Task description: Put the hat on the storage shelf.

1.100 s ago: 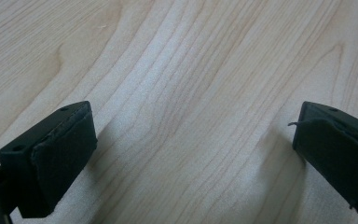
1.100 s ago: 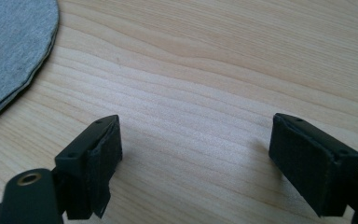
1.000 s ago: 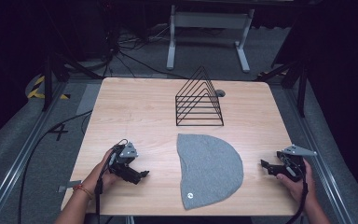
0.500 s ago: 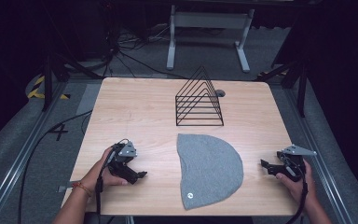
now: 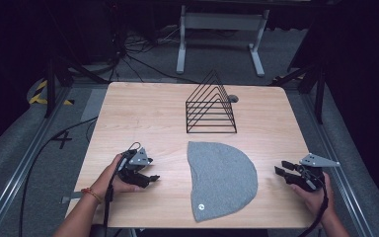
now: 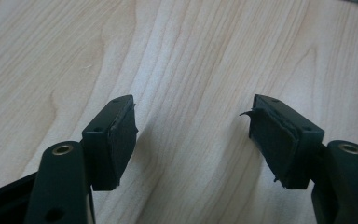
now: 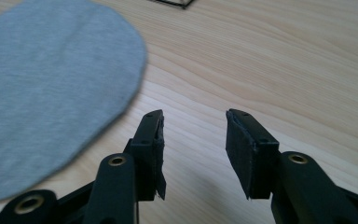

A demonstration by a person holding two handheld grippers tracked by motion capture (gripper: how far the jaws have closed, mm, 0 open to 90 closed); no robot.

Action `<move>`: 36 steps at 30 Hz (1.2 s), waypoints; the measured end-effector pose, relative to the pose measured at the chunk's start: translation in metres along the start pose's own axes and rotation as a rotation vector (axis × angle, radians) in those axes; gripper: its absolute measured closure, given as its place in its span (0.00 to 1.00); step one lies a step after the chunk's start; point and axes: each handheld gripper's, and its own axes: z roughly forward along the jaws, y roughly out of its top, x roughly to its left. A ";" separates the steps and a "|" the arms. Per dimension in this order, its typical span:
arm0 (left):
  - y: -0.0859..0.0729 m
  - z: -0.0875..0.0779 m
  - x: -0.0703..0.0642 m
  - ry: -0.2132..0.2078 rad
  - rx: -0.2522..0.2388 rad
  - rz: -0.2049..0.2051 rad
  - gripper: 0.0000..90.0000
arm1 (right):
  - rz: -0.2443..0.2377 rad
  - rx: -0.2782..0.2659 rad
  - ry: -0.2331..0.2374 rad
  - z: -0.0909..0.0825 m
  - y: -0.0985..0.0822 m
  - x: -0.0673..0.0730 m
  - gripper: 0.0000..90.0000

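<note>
A grey knit beanie (image 5: 220,178) lies flat on the wooden table (image 5: 143,118), its rounded side to the right and a small white badge near its front end. My left gripper (image 5: 152,179) rests low on the table left of the beanie, open, with bare wood between its pads (image 6: 121,140). My right gripper (image 5: 282,172) sits near the table's right edge, open and pointing at the beanie, a short way from its curved edge. The right gripper view has the beanie (image 7: 42,88) at the left, ahead of the empty gripper (image 7: 193,149).
A black wire rack (image 5: 210,107) of triangular dividers stands behind the beanie at mid-table. Dark floor with cables and a white stand's legs (image 5: 219,34) lies beyond the far edge. Metal rails run along both sides of the table.
My left gripper has dipped slightly toward the tabletop. The right gripper and the beanie have stayed put.
</note>
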 end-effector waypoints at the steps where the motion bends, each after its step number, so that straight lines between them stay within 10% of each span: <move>1: 0.002 -0.003 0.004 -0.010 -0.022 -0.032 0.34 | -0.014 -0.002 0.017 0.000 0.003 0.005 0.64; 4: 0.007 -0.015 0.011 -0.005 -0.098 -0.088 0.33 | -0.057 -0.016 0.066 0.001 0.011 0.021 0.63; 11: 0.029 -0.016 0.006 0.016 -0.115 -0.041 0.35 | -0.129 -0.028 0.201 0.012 0.035 0.053 0.70; 26: 0.101 0.048 -0.003 -0.085 -0.106 0.095 0.54 | -0.338 0.086 0.446 0.042 0.035 0.152 0.84; 36: 0.128 0.094 -0.014 -0.110 -0.052 0.149 0.58 | -0.384 0.125 0.493 0.041 0.019 0.171 0.90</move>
